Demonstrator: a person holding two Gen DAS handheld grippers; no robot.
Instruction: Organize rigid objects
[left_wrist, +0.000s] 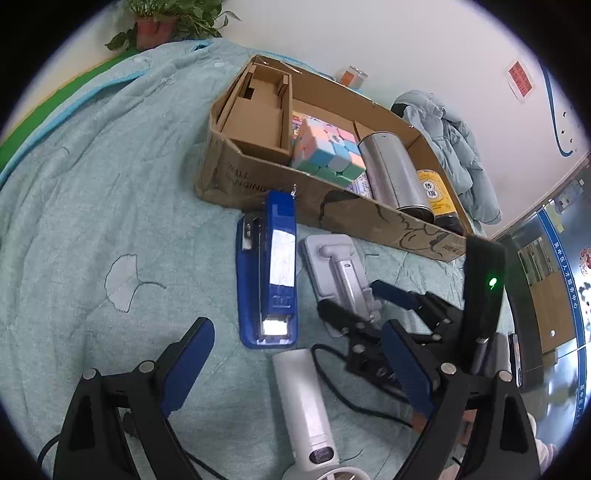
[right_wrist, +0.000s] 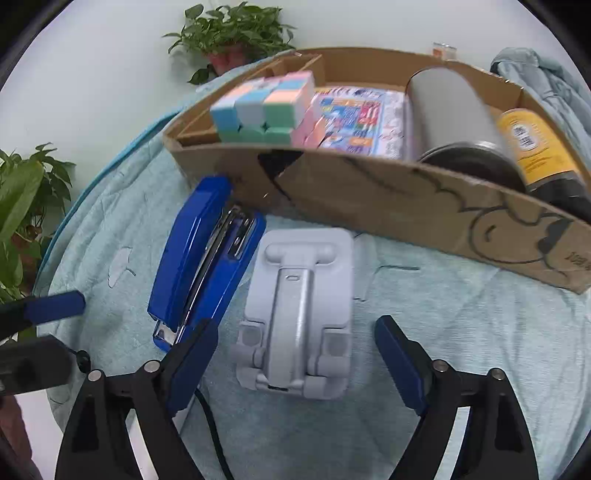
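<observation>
Blue glossy stapler (right_wrist: 201, 266) and grey plastic stand (right_wrist: 295, 314) are framed by both grippers' wide-spread fingers (right_wrist: 192, 365); "WALL HANGING" is printed on the cardboard box (left_wrist: 258, 177).

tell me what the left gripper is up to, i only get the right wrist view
Observer: The left gripper is open and holds nothing. It hangs over a white handheld device that lies just short of the blue stapler.
Operator: ok and is there room at the left end of the box, the front wall blocks me
Observer: Yes. The divided section at the left end of the cardboard box shows only bare cardboard inside. The pastel cube sits in the next section over.
</observation>
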